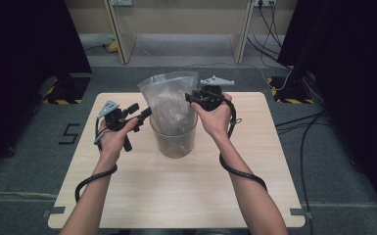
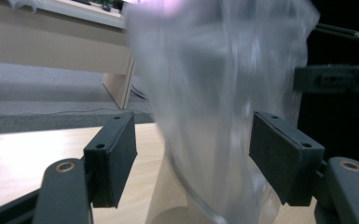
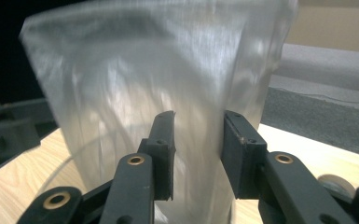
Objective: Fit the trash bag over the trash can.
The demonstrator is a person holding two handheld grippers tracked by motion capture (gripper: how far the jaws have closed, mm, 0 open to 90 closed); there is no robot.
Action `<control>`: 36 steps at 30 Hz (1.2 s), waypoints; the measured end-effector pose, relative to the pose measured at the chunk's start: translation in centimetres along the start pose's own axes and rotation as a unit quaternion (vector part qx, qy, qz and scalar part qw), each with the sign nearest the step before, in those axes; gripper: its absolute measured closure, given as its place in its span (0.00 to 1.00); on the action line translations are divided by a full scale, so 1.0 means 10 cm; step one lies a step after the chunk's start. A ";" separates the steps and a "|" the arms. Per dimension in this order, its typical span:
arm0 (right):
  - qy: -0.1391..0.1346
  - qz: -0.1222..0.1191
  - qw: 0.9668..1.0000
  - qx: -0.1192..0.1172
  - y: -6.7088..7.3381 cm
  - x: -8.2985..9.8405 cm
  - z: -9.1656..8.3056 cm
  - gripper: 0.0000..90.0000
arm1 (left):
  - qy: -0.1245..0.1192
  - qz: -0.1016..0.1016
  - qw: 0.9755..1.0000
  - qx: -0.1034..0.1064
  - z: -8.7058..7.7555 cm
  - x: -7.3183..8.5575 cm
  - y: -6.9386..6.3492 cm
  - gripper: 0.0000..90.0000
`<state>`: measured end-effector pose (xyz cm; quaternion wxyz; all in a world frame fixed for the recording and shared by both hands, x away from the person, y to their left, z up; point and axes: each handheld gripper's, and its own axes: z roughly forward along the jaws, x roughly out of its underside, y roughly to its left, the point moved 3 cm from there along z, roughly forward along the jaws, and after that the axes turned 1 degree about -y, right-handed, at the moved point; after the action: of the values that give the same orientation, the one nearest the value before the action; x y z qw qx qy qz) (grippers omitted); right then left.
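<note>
Left hand-held gripper [image 1: 144,116] sits just left of the clear plastic bag [image 1: 170,100], its jaws spread wide with the bag standing ahead of them and no pad pressing on it. That bag rises out of a clear round container [image 1: 174,139] standing mid-tabletop [image 1: 127,196]. Right hand-held gripper [image 1: 191,97] meets the bag's upper right side, jaws partly parted, film between the pads [image 3: 164,154]; whether they pinch it I cannot tell.
</note>
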<state>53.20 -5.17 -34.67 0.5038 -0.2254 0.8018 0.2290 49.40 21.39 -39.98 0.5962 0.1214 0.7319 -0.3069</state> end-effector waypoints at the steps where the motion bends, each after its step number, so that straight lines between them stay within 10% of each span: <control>1: 0.002 0.001 1.000 0.000 -0.01 0.02 -0.02 0.72 | 0.003 0.007 1.000 0.002 0.02 -0.01 -0.02 0.34; 13: -0.004 0.003 1.000 0.004 -0.17 0.10 -0.30 0.70 | 0.012 0.042 0.999 0.015 0.01 -0.06 -0.17 0.34; 28: -0.033 0.005 0.999 0.005 -0.13 -0.38 -0.37 0.67 | -0.031 0.037 0.999 0.016 -0.29 -0.42 -0.14 0.32; 36: -0.031 0.021 0.999 0.003 -0.07 -0.45 -0.27 0.64 | 0.028 0.072 0.997 0.024 -0.14 -0.19 -0.28 0.31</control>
<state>53.43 -6.75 -29.59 0.5238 -0.1999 0.7913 0.2440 47.25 20.41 -37.15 0.5932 0.1966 0.7298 -0.2772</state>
